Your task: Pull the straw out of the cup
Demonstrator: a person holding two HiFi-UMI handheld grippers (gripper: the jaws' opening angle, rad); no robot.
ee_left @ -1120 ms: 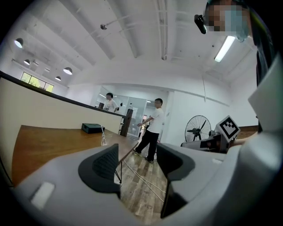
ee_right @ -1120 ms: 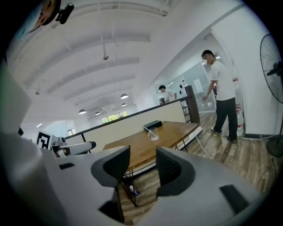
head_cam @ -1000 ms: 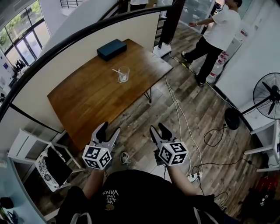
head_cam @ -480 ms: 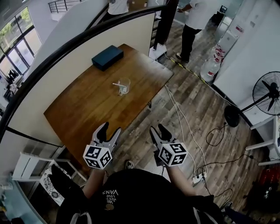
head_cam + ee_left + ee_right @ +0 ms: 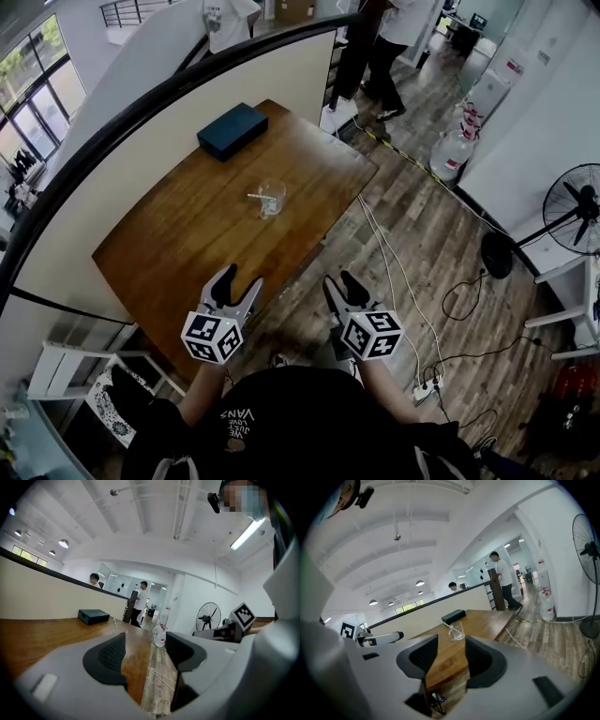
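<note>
Two grippers are held at the near edge of the wooden table (image 5: pixel 178 244). Left gripper (image 5: pixel 238 278): jaws apart, nothing between. Cup (image 5: pixel 271 199) stands mid-table, well apart from both; straw (image 5: pixel 257 197) inside, leaning left. Right gripper (image 5: pixel 341 280): jaws apart, empty.

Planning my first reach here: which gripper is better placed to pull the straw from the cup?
Probably left. The straw leans out of the cup toward that side, and the open left gripper hangs over the table, nearer; the right gripper is over floor.
</note>
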